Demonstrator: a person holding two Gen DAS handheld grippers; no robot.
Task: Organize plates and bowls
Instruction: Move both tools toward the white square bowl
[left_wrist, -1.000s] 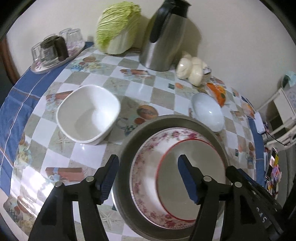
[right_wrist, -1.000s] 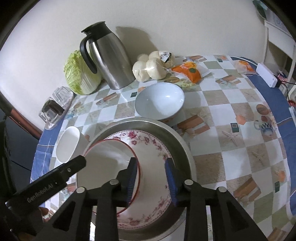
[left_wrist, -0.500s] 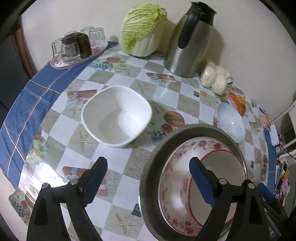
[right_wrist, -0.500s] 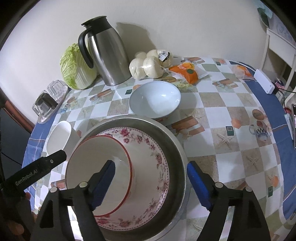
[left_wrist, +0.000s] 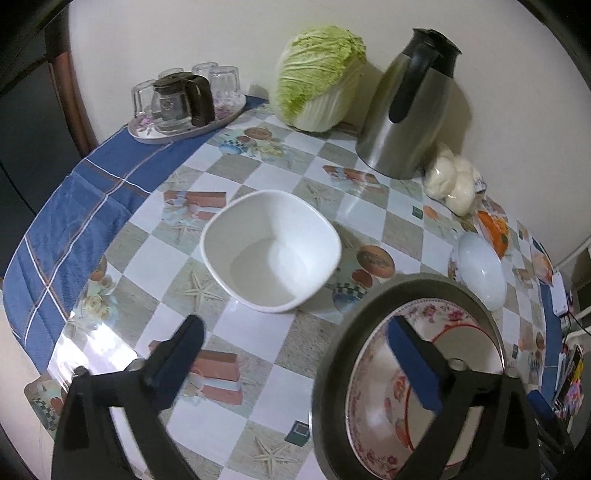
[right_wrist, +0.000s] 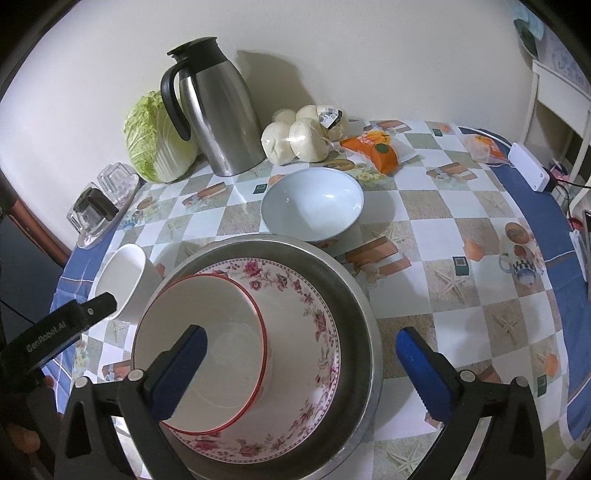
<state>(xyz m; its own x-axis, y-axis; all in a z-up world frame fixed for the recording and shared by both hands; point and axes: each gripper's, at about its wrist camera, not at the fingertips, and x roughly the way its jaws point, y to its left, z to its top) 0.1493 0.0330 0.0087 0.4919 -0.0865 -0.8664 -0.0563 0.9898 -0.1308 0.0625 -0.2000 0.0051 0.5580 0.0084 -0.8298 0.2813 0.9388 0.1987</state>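
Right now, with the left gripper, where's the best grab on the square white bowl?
Probably the near rim wall of the square white bowl, coming down from above with one finger inside. It sits upright, open side up, standing clear of the metal basin. The left gripper is open wide and empty; its jaws have just been opening.

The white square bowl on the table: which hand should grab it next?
Probably left. The white square bowl sits just ahead of the open left gripper. The right gripper, jaws also open, hangs over the stacked red-rimmed bowl, with the square bowl off to its side.
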